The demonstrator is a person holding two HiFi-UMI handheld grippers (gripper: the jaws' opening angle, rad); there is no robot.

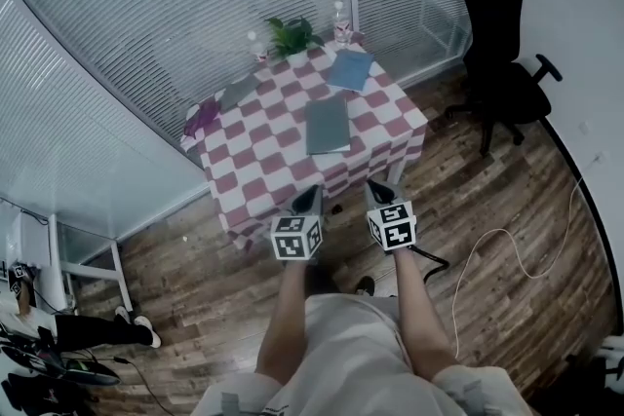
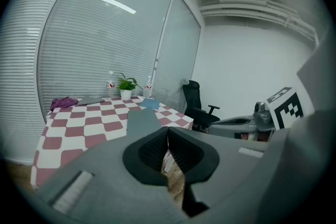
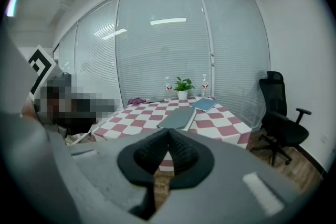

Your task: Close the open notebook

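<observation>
Notebook [image 1: 327, 126], grey, lies flat near the middle of the checked table [image 1: 255, 161] and shows a plain grey face. A blue notebook [image 1: 349, 70] sits at its 1 o'clock. A potted plant [image 1: 291, 36] stands at its 11 o'clock, by the far edge. We hold both tongs in the air off the table, at its 6 o'clock side. The left gripper [image 1: 310, 197] and the right gripper [image 1: 379, 191] each have their jaws pressed together with nothing between them.
</observation>
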